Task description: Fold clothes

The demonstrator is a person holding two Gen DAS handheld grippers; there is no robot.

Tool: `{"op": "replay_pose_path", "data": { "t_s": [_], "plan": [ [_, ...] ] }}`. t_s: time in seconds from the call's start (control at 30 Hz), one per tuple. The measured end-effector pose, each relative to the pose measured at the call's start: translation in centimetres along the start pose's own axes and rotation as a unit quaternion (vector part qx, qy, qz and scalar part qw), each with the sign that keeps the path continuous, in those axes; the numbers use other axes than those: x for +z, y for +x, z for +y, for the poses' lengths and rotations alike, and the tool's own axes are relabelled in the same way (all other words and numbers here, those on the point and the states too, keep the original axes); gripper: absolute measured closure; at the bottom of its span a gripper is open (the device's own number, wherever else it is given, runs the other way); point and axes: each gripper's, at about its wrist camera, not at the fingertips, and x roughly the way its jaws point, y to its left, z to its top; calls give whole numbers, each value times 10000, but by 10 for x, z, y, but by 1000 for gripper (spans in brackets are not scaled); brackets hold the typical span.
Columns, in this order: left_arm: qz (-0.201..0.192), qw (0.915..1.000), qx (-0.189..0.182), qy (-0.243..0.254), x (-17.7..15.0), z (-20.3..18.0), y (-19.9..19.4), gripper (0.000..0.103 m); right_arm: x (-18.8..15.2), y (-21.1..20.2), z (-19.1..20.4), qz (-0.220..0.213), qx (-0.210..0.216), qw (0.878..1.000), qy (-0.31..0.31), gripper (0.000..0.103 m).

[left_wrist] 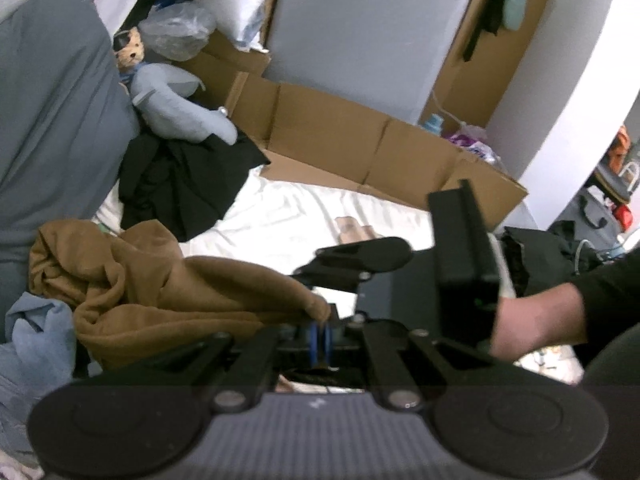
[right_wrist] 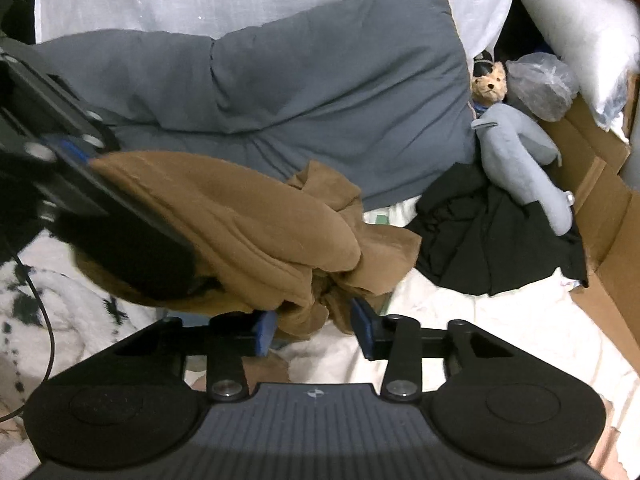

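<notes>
I was in the middle of lifting the brown top (right_wrist: 240,216) off the white bed sheet (right_wrist: 460,320) to spread it out. My left gripper (left_wrist: 322,338) was pinched tight on one edge of it. My right gripper (right_wrist: 314,326) was wide apart, with a bunched bit of the cloth between its pads — not grabbed. Next, I think, it needed to squeeze there. The top looked soft, thick and all crumpled — not flat.
</notes>
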Motion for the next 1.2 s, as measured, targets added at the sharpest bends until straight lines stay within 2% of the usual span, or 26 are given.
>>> {"op": "replay_pose_path", "data": {
  "t_s": [0.1,0.13,0.17,0.33,0.57,0.67,0.83,1.07,1.13,1.2],
  "plan": [
    [-43,9998,-195,-62,-1,-1,-9,100,3,-3,2,-126,75,9999,-5,62],
    [-64,9996,-260,-87,-1,-1,-11,100,3,-4,3,-151,137,9998,4,73],
    [-75,9995,-287,-88,-2,-1,-12,100,3,-4,3,-162,212,9996,19,98],
    [-134,9992,-352,-116,-4,1,-15,99,4,-14,-1,-53,424,9991,13,100],
    [-138,9994,-192,-238,-11,9,-1,93,-5,-47,-37,175,80,9993,327,100],
    [-75,9995,-112,-272,-17,11,8,87,-17,-60,-51,295,-82,9985,446,100],
    [89,9993,88,-349,-31,22,29,54,-45,-86,-75,421,-348,9950,833,100],
    [354,9953,678,-591,-50,49,62,52,-88,-123,-100,539,-768,9847,1472,100],
    [434,9931,858,-668,-55,57,72,45,-100,-135,-106,547,-907,9803,1667,100],
    [479,9914,1017,-674,-57,63,79,42,-112,-148,-111,541,-1066,9748,1882,100]
  ]
}}
